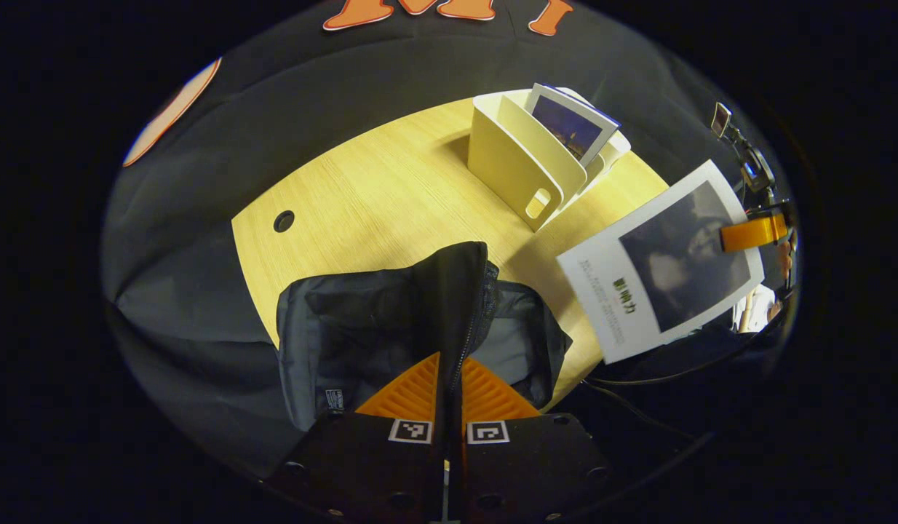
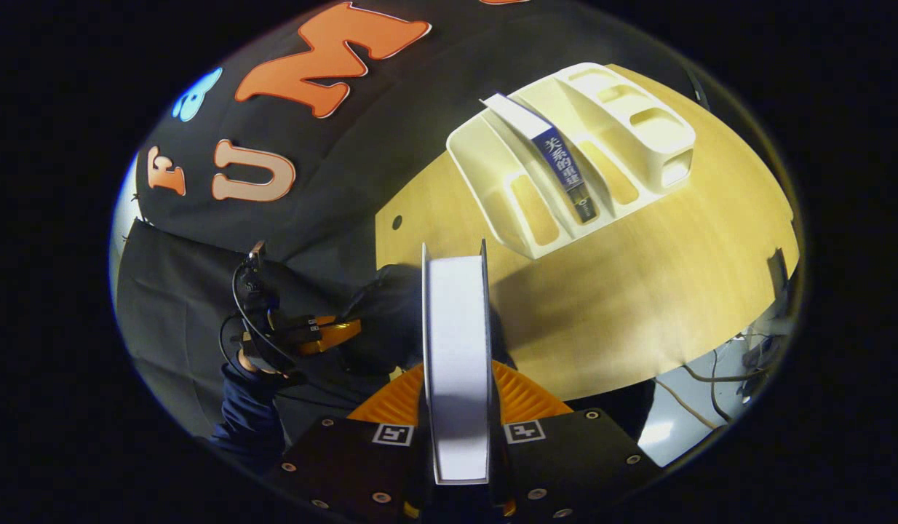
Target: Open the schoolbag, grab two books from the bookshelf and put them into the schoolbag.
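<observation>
Left gripper (image 1: pixel 449 393): jaws clenched on the raised black flap of the schoolbag (image 1: pixel 391 327), holding it up.
Schoolbag: on the near edge of the wooden table (image 1: pixel 376 189), mouth open.
Right gripper (image 2: pixel 456 407): jaws grasping a book (image 2: pixel 456 349), page edges facing the camera, held above the table near the schoolbag.
Bookshelf (image 2: pixel 565 153): cream rack on the table, one dark-spined book (image 2: pixel 562 171) standing in a slot.
</observation>
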`<move>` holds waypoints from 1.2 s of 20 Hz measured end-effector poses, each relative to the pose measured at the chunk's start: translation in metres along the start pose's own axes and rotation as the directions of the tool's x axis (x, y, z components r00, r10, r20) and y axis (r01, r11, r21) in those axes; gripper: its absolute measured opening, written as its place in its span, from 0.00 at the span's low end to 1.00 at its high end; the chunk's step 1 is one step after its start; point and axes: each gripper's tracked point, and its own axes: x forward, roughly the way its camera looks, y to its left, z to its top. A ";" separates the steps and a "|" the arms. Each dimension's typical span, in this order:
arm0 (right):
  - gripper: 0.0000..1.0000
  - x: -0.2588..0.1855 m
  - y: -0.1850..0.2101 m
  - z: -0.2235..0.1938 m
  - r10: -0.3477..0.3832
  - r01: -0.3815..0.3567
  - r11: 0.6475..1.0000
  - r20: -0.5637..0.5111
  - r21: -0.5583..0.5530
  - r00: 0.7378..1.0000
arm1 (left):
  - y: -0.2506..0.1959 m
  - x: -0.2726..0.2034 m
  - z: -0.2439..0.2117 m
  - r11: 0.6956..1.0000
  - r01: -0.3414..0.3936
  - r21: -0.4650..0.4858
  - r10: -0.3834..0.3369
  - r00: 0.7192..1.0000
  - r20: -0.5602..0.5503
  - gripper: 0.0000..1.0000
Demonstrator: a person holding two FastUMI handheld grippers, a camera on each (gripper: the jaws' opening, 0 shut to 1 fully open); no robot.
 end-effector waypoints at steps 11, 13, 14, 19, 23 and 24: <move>0.30 0.130 0.022 -0.027 0.172 -0.173 0.979 0.014 0.111 0.985 | -0.013 -0.001 0.006 0.998 0.011 -0.069 -0.006 0.997 0.071 0.04; 0.30 0.150 0.028 -0.031 0.187 -0.188 0.975 0.019 0.120 0.982 | -0.014 -0.001 0.006 0.995 0.019 -0.096 -0.011 0.996 0.085 0.04; 0.30 0.160 0.031 -0.034 0.194 -0.195 0.972 0.022 0.131 0.981 | -0.016 -0.001 0.006 0.995 0.019 -0.102 -0.010 0.996 0.090 0.04; 0.30 0.201 0.041 -0.037 0.211 -0.223 0.953 0.081 0.203 0.974 | -0.024 -0.001 0.011 0.991 0.029 -0.132 -0.014 0.993 0.116 0.04; 0.30 0.230 0.049 -0.037 0.244 -0.263 0.940 0.109 0.218 0.964 | -0.040 0.004 0.012 0.985 0.065 -0.158 -0.043 0.989 0.141 0.04; 0.30 0.236 0.052 -0.038 0.249 -0.269 0.938 0.118 0.216 0.961 | -0.042 0.005 0.012 0.984 0.072 -0.163 -0.048 0.988 0.148 0.04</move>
